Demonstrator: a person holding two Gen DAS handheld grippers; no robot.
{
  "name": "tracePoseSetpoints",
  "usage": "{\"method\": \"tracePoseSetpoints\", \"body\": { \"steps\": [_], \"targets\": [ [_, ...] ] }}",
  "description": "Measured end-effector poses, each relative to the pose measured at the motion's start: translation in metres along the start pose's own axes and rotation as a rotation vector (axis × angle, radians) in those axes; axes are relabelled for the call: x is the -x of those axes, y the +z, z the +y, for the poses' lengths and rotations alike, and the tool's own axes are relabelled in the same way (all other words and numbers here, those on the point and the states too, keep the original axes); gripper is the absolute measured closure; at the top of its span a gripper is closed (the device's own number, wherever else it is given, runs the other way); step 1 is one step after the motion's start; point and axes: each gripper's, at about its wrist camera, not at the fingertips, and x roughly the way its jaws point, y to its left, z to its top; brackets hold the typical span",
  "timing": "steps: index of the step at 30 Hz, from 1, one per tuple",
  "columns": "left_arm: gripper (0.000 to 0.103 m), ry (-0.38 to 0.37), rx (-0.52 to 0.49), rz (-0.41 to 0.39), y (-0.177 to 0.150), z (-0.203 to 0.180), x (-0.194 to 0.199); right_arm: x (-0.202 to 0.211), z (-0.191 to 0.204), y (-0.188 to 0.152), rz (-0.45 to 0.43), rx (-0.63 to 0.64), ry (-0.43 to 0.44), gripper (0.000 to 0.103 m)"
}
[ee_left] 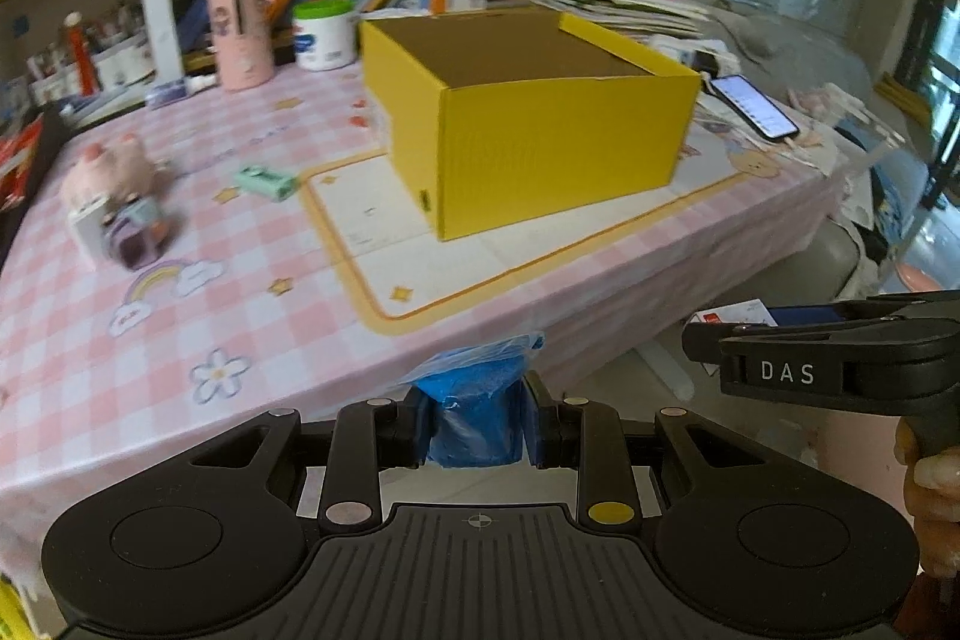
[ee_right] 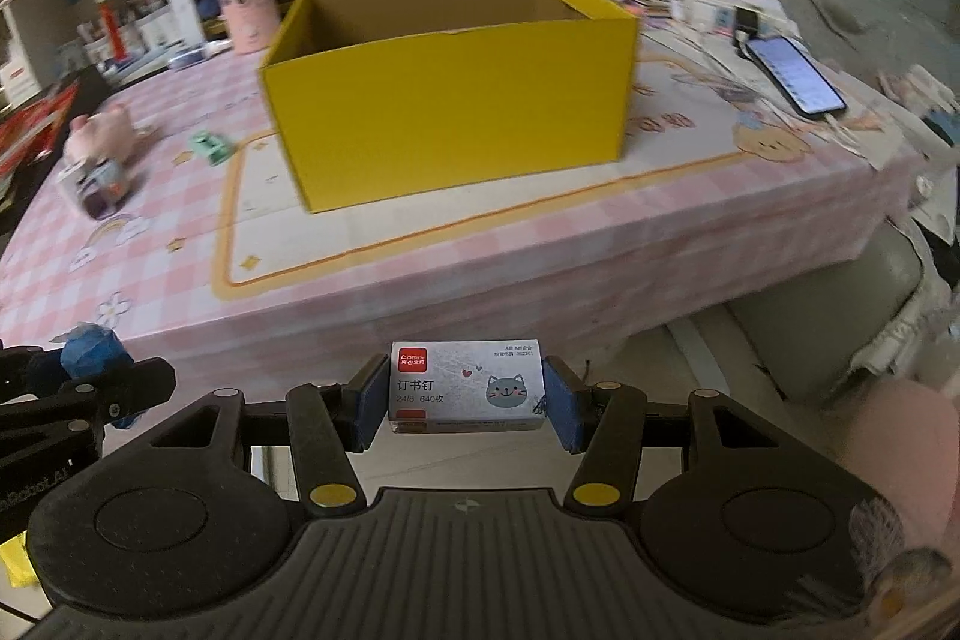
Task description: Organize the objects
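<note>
Staple box (ee_right: 467, 387) sits clamped in right hand-held gripper (ee_right: 467, 403) before yellow box (ee_right: 450, 100).

box (ee_left: 528, 124) mid table (ee_left: 288, 340), toys (ee_left: 114, 196) left, phone (ee_left: 757, 106) right

Motion blur smears the small toys (ee_left: 117, 208) beyond telling.

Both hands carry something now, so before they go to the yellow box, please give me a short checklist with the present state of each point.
1. Left gripper shut on the blue packet: ok.
2. Right gripper shut on the staple box: ok.
3. Yellow box open at the top: ok.
4. Room inside the yellow box: ok for the part in view; the bottom is hidden.
5. Phone clear of the yellow box: ok.
6. Grippers apart from each other: ok.
</note>
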Motion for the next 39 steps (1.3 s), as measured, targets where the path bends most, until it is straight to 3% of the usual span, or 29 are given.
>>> {"method": "tracePoseSetpoints", "body": {
  "steps": [10, 15, 28, 39],
  "targets": [
    [0.076, -0.026, -0.036, -0.008, 0.022, -0.021, -0.020, -0.011, -0.029, 0.014, 0.009, -0.038, -0.034, 0.052],
    [0.076, -0.021, -0.052, -0.058, 0.042, -0.032, -0.026, -0.017, -0.042, 0.032, -0.013, -0.039, -0.044, 0.052],
    [0.076, 0.031, -0.070, -0.256, 0.126, -0.053, -0.044, -0.019, -0.083, 0.122, -0.236, -0.023, -0.031, 0.052],
    [0.076, 0.139, -0.044, -0.192, 0.164, -0.053, -0.105, -0.054, -0.084, 0.194, -0.302, 0.084, 0.079, 0.052]
  ]
}}
